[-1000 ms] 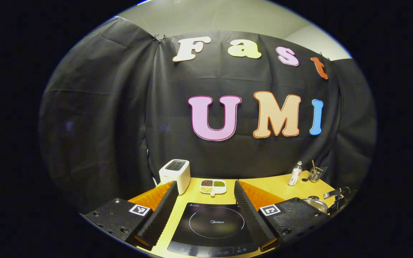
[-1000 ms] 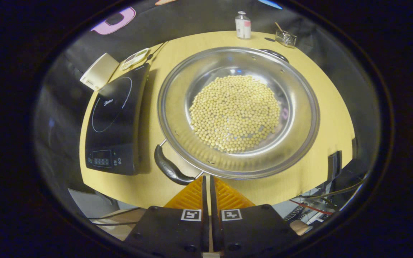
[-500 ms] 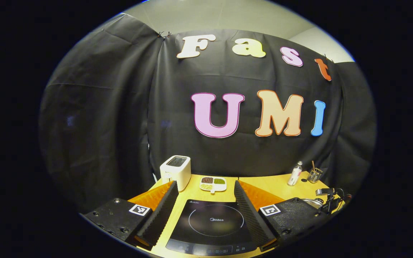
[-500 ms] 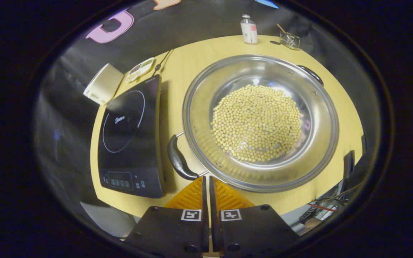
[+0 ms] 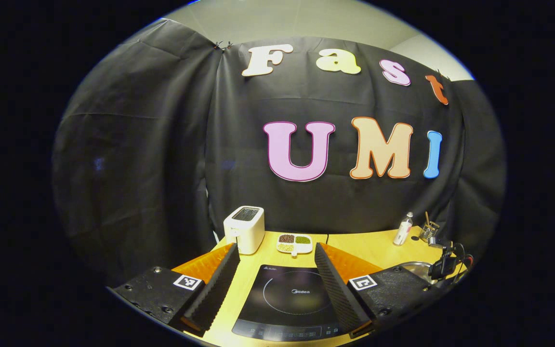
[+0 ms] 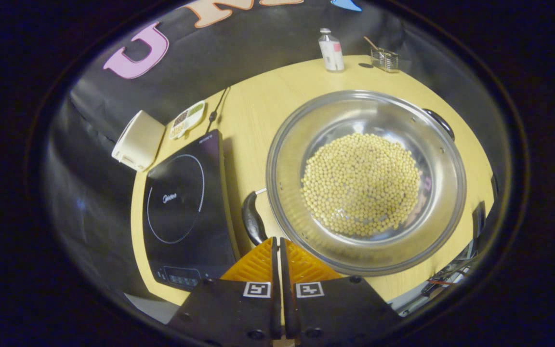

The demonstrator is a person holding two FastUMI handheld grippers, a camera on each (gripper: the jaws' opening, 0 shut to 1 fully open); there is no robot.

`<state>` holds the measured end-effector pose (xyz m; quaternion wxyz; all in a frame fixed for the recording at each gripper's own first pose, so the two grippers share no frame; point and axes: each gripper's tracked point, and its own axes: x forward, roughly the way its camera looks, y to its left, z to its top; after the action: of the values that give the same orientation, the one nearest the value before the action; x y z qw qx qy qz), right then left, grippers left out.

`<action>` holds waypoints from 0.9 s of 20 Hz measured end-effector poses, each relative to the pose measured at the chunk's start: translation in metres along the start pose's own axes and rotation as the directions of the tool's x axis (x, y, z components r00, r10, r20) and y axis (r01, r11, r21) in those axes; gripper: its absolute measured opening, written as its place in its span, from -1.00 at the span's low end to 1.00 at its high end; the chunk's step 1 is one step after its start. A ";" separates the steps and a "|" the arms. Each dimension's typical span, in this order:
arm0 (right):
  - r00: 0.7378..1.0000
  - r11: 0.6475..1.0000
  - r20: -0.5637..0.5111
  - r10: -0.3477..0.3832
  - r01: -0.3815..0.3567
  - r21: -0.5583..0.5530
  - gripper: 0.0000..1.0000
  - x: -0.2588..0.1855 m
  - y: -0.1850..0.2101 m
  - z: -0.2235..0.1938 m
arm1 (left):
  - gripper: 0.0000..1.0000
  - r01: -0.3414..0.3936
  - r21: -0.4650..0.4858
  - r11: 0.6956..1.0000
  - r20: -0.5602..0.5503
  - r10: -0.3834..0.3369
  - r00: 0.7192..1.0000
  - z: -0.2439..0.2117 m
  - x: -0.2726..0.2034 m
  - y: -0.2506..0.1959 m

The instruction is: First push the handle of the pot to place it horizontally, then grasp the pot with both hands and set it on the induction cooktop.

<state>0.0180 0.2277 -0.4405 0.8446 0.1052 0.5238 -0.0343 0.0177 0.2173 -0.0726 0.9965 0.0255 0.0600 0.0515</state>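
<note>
**Pot handle push is on, pickup hasn't started**

Watching from the side here. The right gripper (image 6: 277, 241) has its two fingers pinched together, basically no gap and nothing between them, and the tips sit right at the near black handle (image 6: 252, 222) of the steel pot (image 6: 365, 178). Whether they actually touch the handle I can't tell, it's that close. So my read is we're in step one: nudging the handle round so the pot lies level across.

The pot sits on the wooden table (image 6: 258, 101), just beside the induction cooktop (image 6: 181, 193), to the cooktop's right, not on it. It's full of little yellow beans (image 6: 362, 185), a loose pile in the bottom. The second handle (image 6: 439, 123) is on the far rim, so the two handles run diagonal for now.

The left gripper (image 5: 277, 253) hangs over the cooktop (image 5: 289, 299) with fingers spread wide, holding nothing. Well apart from the pot.

Next bit, I reckon: finish swinging that handle, then open the right one up and bring the left across so each takes a handle. Lift level, or those beans slide.
</note>
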 end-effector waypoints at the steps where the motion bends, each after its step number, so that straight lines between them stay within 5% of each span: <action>1: 1.000 1.000 0.022 -0.017 0.017 -0.007 -0.90 0.003 -0.003 0.010 | 0.91 -0.003 0.009 1.000 0.000 0.003 1.000 0.000 0.000 0.002; 17: 0.985 0.999 0.171 -0.036 0.035 0.007 -1.00 -0.052 -0.054 0.052 | 0.92 0.056 0.000 0.998 -0.038 -0.056 0.998 -0.011 -0.001 -0.006; 18: 0.984 1.000 0.179 -0.021 0.021 0.004 -0.89 -0.058 -0.055 0.054 | 0.92 0.068 -0.006 0.998 -0.044 -0.068 0.997 -0.013 -0.001 -0.009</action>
<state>0.0301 0.1599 -0.3729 0.8877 0.0969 0.4470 -0.0530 0.0162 0.2089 -0.0858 0.9962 0.0201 0.0828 0.0180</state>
